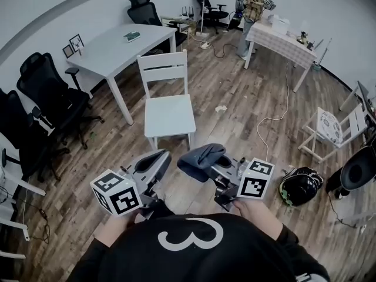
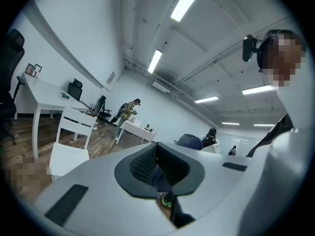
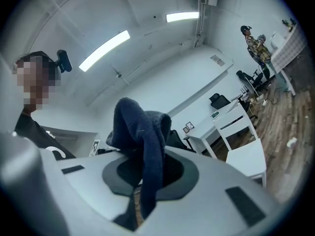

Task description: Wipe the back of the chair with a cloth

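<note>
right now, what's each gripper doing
Left gripper: shut, nothing in it.
Right gripper: shut on the dark blue cloth.

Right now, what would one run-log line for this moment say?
left claw: shut, empty | right claw: shut on cloth | chair: ahead, apart from cloth

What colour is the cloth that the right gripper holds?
Dark blue: the cloth shows best in the right gripper view.

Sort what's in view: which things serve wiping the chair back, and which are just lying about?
Job: white wooden slat-back chair; dark blue cloth, clamped in the right tool.
Lying about: white rectangular table; black office chairs; black rounded helmet on the floor; white paper scrap.
</note>
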The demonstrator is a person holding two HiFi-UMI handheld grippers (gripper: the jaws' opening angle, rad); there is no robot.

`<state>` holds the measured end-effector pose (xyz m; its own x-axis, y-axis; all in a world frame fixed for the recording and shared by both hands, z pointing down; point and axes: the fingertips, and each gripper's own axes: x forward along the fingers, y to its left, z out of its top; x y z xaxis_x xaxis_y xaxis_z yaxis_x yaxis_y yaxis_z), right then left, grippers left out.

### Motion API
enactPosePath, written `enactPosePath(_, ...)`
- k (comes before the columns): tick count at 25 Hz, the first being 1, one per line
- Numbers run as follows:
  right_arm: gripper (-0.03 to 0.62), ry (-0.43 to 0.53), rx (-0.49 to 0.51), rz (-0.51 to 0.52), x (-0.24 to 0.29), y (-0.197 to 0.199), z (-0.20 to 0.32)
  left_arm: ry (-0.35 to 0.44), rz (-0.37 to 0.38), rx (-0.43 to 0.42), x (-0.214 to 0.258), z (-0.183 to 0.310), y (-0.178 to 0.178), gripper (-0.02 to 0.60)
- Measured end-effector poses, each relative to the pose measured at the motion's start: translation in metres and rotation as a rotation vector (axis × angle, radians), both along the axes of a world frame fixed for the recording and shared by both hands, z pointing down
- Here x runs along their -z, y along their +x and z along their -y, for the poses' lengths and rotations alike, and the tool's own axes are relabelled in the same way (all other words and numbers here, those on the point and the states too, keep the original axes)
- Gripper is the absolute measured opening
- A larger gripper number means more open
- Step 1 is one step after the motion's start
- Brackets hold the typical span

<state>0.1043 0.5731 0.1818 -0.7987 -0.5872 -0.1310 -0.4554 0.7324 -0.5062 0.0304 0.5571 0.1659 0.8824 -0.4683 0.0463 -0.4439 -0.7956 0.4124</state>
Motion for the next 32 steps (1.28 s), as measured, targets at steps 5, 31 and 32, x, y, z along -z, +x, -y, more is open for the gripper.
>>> enactPosePath(5,0.051,-0.023,0.007,0.014,-0.014,-0.009,0.02,-0.039,0.007,0.017,-0.019,0.02,-0.013,0.014)
enactPosePath(31,0.051,-0.269,-0.129,-0.008,-0.072,-0.082,0.391,-0.219,-0.001,0.013,-0.073,0.407,-0.113,0.014)
enactPosePath(32,0.051,-0.272,-0.13,-0.007,-0.073,-0.085,0.403,-0.221,0.0,0.014,-0.073,0.418,-0.117,0.014)
